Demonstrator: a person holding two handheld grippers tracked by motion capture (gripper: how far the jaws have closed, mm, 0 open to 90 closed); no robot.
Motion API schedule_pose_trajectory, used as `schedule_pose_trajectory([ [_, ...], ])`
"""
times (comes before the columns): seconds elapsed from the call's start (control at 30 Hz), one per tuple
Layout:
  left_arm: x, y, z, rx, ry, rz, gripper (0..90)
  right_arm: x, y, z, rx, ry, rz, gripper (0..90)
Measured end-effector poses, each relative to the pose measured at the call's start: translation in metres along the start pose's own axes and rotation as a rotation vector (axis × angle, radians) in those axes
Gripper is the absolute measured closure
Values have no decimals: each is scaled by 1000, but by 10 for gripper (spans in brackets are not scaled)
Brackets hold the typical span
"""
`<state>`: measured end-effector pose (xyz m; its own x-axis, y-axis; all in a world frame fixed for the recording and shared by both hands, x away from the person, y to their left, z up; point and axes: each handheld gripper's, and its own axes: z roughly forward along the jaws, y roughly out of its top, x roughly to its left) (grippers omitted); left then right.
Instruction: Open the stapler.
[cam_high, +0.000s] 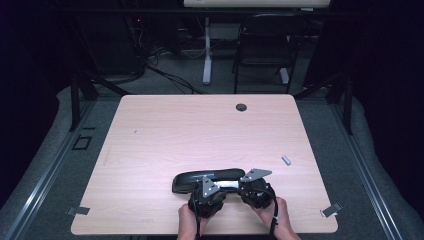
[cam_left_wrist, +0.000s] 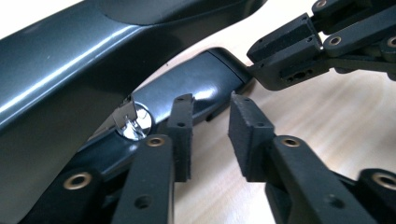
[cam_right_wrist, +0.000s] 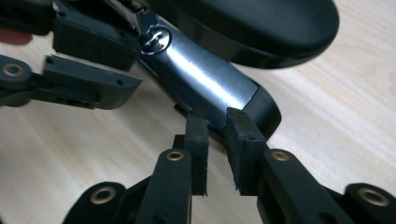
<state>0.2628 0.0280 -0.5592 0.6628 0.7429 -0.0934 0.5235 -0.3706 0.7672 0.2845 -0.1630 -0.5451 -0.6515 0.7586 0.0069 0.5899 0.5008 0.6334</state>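
Left gripper (cam_left_wrist: 210, 128): jaws part open, narrow gap, one pad against the flat dark metal arm (cam_left_wrist: 187, 91) of the object, nothing clamped between them. Right gripper (cam_right_wrist: 215, 140): jaws nearly closed, narrow gap, pads set at the arm's far black-tipped end; whether they pinch it cannot be told. Object: dark glossy stapler-like device (cam_high: 207, 180), curved upper body over a flat lower arm, joined by a shiny silver rivet (cam_left_wrist: 136, 125). Location: near edge of the light wooden table (cam_high: 165, 135), just ahead of both hands. Also: small grey piece (cam_high: 286, 160) lying apart at the right.
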Motion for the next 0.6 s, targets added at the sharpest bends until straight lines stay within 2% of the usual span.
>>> schedule_pose_trajectory([
  [0.1, -4, -1, 6, -26, 30, -4, 752, 1, 0, 2, -28, -8, -6, 834],
  [0.23, -7, -2, 13, -41, 70, 18, 814, 7, -2, 11, -39, -64, -57, 898],
  [0.3, -8, -3, 15, -69, 100, 15, 834, 7, -4, 12, -38, -82, -80, 900],
  [0.4, -9, -3, 20, -91, 125, 7, 843, 4, -7, 14, -46, -89, -70, 900],
  [0.47, -9, -4, 21, -97, 128, -4, 858, 3, -7, 14, -49, -99, -83, 900],
  [0.6, -11, -6, 26, -121, 139, -26, 871, 1, -9, 15, -67, -98, -72, 900],
])
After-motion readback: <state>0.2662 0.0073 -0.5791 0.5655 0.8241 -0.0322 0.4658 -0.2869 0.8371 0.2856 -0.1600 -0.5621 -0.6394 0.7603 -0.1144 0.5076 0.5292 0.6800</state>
